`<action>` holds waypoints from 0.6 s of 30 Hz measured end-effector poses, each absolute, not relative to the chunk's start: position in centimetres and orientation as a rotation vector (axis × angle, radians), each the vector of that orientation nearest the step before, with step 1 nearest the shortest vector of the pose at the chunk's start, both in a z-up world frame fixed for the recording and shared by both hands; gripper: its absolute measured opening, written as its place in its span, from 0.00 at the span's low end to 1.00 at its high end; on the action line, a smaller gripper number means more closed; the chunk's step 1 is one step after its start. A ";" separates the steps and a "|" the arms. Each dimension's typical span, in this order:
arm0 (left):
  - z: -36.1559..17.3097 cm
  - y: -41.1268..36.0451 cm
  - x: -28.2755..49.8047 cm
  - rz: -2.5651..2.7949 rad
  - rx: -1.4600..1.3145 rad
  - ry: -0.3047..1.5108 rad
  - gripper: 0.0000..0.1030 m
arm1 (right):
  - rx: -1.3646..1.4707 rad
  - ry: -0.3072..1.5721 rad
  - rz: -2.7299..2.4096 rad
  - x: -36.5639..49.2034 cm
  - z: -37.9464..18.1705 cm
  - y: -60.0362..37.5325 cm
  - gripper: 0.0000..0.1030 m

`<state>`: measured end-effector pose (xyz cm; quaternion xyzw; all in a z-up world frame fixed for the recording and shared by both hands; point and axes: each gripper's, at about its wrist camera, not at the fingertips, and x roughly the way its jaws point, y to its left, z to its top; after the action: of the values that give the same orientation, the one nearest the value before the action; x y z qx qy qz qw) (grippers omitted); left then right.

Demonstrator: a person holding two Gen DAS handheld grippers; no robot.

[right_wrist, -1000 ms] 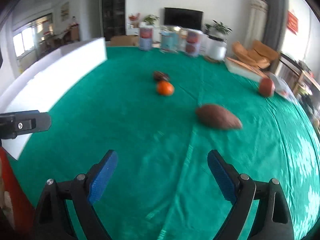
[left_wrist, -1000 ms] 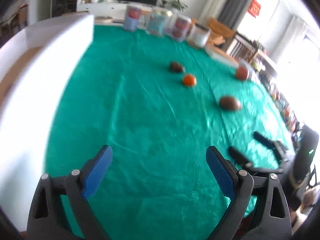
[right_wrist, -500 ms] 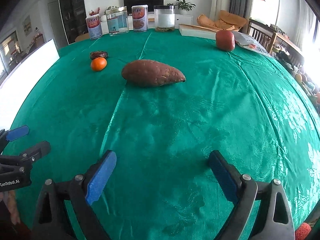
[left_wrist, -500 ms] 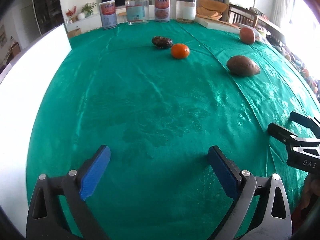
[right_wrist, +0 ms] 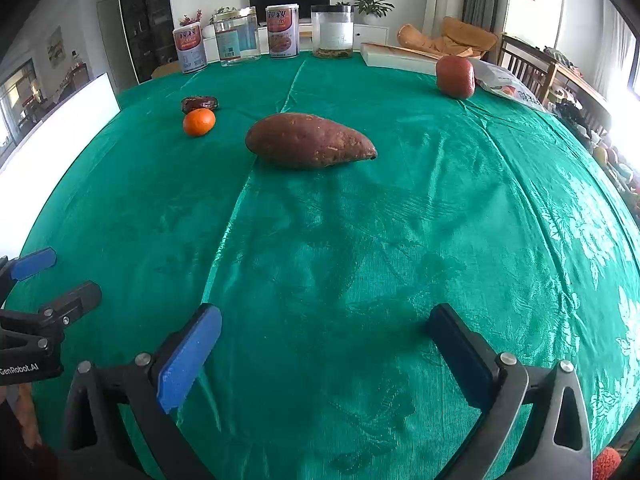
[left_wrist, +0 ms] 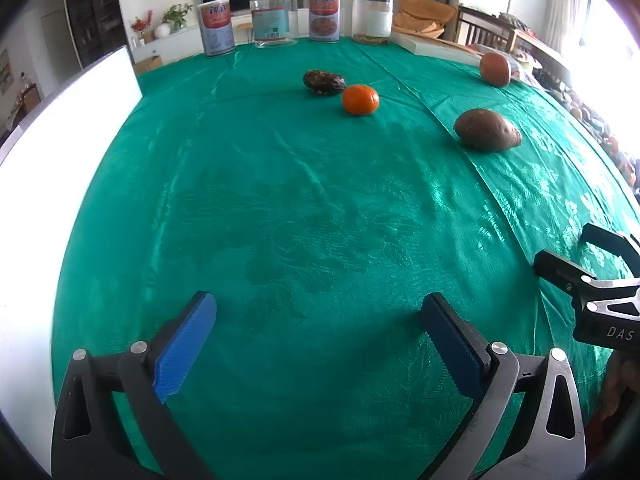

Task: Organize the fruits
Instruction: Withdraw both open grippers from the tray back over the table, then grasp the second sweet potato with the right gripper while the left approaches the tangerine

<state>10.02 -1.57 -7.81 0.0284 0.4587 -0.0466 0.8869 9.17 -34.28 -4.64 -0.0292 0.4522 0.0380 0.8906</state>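
On the green tablecloth lie an orange tangerine (left_wrist: 360,99) (right_wrist: 199,121), a dark brown wrinkled fruit (left_wrist: 323,82) (right_wrist: 199,103) just behind it, a brown sweet potato (left_wrist: 487,130) (right_wrist: 310,146) and a red apple (left_wrist: 495,69) (right_wrist: 455,77) at the far right. My left gripper (left_wrist: 320,340) is open and empty, low over the near cloth. My right gripper (right_wrist: 324,344) is open and empty, the sweet potato well ahead of it. Each gripper shows at the edge of the other's view, the right one (left_wrist: 592,276) and the left one (right_wrist: 48,284).
Two tins and two clear jars (left_wrist: 274,16) (right_wrist: 236,36) stand along the far edge. A white board (left_wrist: 60,128) runs along the left side. A flat white box (right_wrist: 400,60) and a plastic bag (right_wrist: 508,84) lie at the far right; chairs stand beyond.
Both views have swung and steadied onto the table. The sweet potato now sits closer and more central ahead of my right gripper. Both grippers stay open and empty.
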 end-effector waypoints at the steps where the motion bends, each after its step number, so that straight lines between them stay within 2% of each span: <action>1: -7.8 -1.6 10.0 -0.097 0.059 0.954 1.00 | -0.061 0.939 0.079 9.2 -4.7 -34.3 1.00; 13: -7.8 -1.6 10.2 -0.102 0.058 0.958 0.99 | -0.063 0.939 0.080 9.2 -4.7 -34.3 1.00; 18: -6.8 -2.9 14.8 -0.215 0.009 1.018 0.98 | -0.064 0.940 0.081 9.1 -4.7 -34.3 1.00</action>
<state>14.78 -2.93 -6.81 0.0043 0.4865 -0.1026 0.8677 9.14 -34.28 -4.68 -0.0310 0.4525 0.0389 0.8904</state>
